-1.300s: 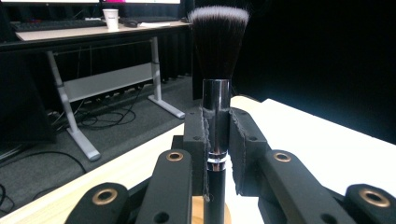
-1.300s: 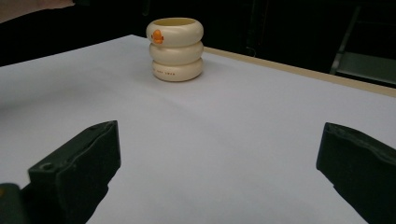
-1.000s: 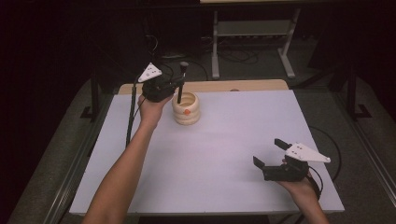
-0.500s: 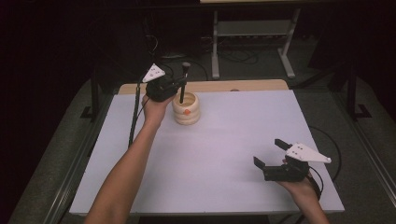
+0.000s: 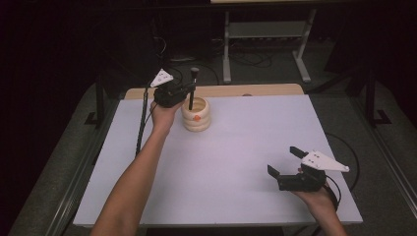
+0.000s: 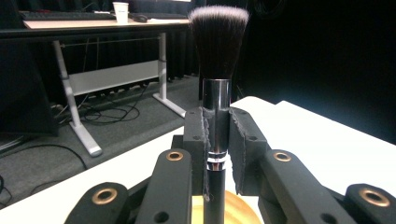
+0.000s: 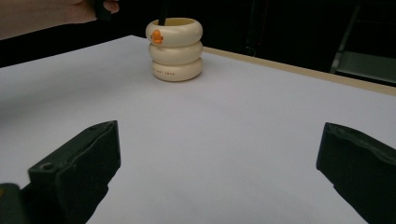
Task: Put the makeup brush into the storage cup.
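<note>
A cream ringed holder (image 5: pixel 196 114) with an orange mark stands at the back left of the white table (image 5: pixel 236 157); it also appears in the right gripper view (image 7: pixel 175 48). My left gripper (image 5: pixel 188 88) is shut on a makeup brush (image 5: pixel 193 88), held upright with its bristles on top and its handle going down into the holder. In the left gripper view the pads clamp the brush's silver ferrule (image 6: pixel 216 116) below the dark bristles, over the holder's yellow inside (image 6: pixel 238 210). My right gripper (image 5: pixel 286 161) hovers open near the front right, with nothing between its fingers (image 7: pixel 79 161).
A wooden board (image 5: pixel 221 91) edges the table's far side. Beyond it are a metal desk frame (image 5: pixel 265 44) and cables on the dark floor. A paper cup (image 6: pixel 121 11) stands on the far desk. A cable (image 5: pixel 142 123) trails from the left gripper.
The left gripper with the brush has shifted only slightly above the holder. The right gripper has kept still.
</note>
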Action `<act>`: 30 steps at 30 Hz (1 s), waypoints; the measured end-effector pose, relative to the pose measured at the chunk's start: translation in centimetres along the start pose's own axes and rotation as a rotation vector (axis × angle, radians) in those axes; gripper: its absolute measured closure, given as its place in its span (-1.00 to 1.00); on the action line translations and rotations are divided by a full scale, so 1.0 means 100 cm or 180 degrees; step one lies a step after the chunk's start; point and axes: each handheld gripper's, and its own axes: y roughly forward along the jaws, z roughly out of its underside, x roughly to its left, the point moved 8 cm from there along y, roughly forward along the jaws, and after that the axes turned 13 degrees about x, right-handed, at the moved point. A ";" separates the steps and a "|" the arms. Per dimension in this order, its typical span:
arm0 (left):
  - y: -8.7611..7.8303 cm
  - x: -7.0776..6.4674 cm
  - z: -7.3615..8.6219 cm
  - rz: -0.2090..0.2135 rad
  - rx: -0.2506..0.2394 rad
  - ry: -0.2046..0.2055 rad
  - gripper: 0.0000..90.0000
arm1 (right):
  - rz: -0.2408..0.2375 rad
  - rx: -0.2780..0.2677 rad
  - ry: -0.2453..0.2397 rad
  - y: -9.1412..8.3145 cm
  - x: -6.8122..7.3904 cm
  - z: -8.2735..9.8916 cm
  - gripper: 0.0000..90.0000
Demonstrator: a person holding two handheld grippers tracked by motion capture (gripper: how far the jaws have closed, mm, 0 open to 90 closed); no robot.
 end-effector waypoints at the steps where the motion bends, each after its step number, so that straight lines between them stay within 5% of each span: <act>1: 0.000 0.000 0.001 -0.0001 0.0011 0.0021 0.74 | 0.0001 -0.0001 0.0002 0.000 0.000 0.000 -1.00; 30: 0.013 0.000 0.025 0.0045 0.0242 -0.0012 0.73 | 0.0012 0.0007 -0.0016 -0.001 0.000 0.001 -1.00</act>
